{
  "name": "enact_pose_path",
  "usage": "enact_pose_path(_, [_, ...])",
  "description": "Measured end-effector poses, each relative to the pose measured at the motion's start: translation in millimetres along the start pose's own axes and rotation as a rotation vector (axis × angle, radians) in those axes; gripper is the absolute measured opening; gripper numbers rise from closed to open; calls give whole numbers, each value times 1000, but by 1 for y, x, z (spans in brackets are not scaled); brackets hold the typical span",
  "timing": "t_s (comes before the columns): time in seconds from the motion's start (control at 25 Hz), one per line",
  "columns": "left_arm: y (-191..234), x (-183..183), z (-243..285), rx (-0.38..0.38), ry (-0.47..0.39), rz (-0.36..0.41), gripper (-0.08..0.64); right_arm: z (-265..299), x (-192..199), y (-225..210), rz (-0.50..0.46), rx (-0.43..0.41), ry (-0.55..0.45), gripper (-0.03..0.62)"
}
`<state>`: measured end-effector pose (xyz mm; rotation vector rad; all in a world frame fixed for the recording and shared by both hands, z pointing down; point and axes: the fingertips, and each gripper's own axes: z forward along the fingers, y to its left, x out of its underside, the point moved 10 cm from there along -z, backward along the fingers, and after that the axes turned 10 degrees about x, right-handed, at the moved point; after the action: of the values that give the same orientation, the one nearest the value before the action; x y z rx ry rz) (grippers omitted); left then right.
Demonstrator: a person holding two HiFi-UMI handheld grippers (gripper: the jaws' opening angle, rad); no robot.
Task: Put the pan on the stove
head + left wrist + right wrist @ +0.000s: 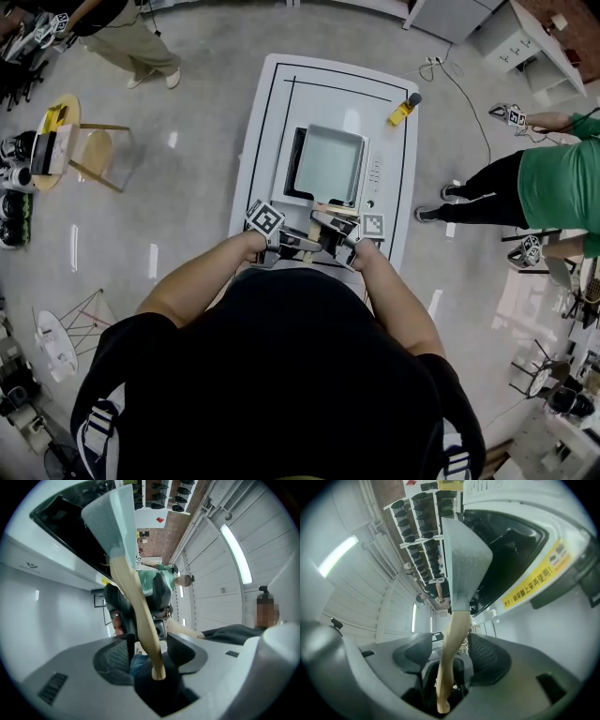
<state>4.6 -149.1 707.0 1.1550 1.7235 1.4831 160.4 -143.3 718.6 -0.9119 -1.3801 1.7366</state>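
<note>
- My left gripper (149, 651) and right gripper (450, 656) gape; the wooden handle (136, 616) lies loose between both.
- Handle points away from me to the pan (328, 161) on the stove (281, 103).

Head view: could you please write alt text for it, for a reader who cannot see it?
Seen from above, a person holds the left gripper and right gripper at the wooden handle of a square grey pan that sits on a white stove. A yellow bottle is at the table's far corner.
</note>
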Motion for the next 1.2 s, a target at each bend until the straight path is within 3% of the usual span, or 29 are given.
enact_pose_path(0.52, [-10, 0, -30, -78, -57, 58, 232, -41, 0, 1, -26, 30, -130, 258])
enact_pose_path(0.84, [-23, -6, -48, -176, -163, 174, 232, -66, 4, 5, -104, 150, -199, 261])
enact_pose_path(1.2, [-36, -3, -64, -273, -201, 288, 232, -92, 4, 5, -190, 280, -284, 259])
